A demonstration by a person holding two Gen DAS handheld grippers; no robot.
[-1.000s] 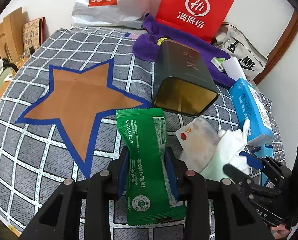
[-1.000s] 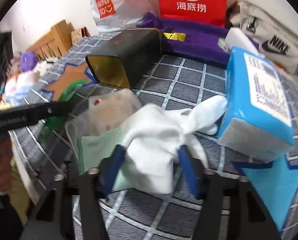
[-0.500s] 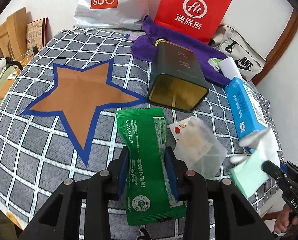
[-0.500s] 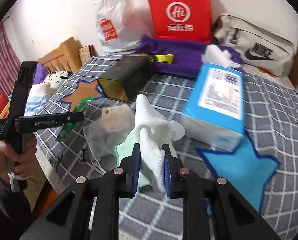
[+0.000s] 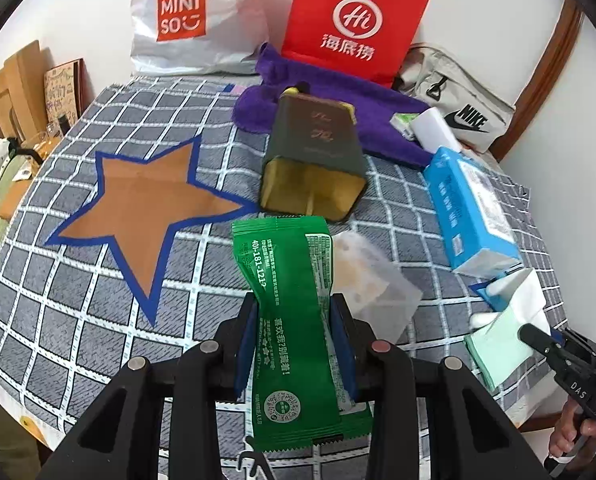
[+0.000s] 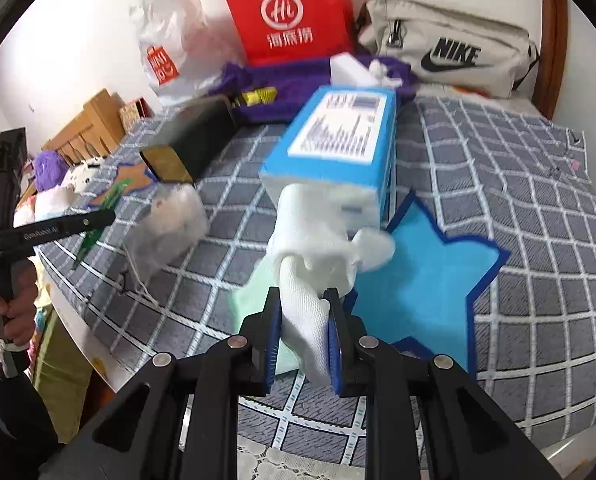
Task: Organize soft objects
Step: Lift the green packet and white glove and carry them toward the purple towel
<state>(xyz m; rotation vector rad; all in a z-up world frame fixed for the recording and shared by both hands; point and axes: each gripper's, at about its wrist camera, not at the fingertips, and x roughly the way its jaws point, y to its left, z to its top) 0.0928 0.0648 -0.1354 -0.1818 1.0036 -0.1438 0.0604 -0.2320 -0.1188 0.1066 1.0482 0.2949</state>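
My left gripper (image 5: 293,314) is shut on a green snack packet (image 5: 281,256), held above the checked cover in front of the orange star patch (image 5: 137,208). My right gripper (image 6: 304,312) is shut on a white cloth (image 6: 318,236), and a mint green cloth (image 6: 253,300) hangs with it. Both dangle clear of the cover beside the blue star patch (image 6: 430,280). In the left wrist view the right gripper (image 5: 538,336) and its cloths (image 5: 526,300) are at the right edge.
A dark open tin (image 5: 314,160) lies on its side mid-cover, with a translucent pouch (image 5: 374,280) before it. A blue tissue pack (image 6: 338,140) lies behind the blue star. Purple towel (image 5: 338,96), red bag (image 5: 354,24), white bag (image 5: 185,20) and grey pouch (image 6: 450,56) line the back.
My right gripper shut on the white cloth, lifted it with the mint cloth off the cover and carried it right toward the blue star. The left gripper rose slightly with the green packet.
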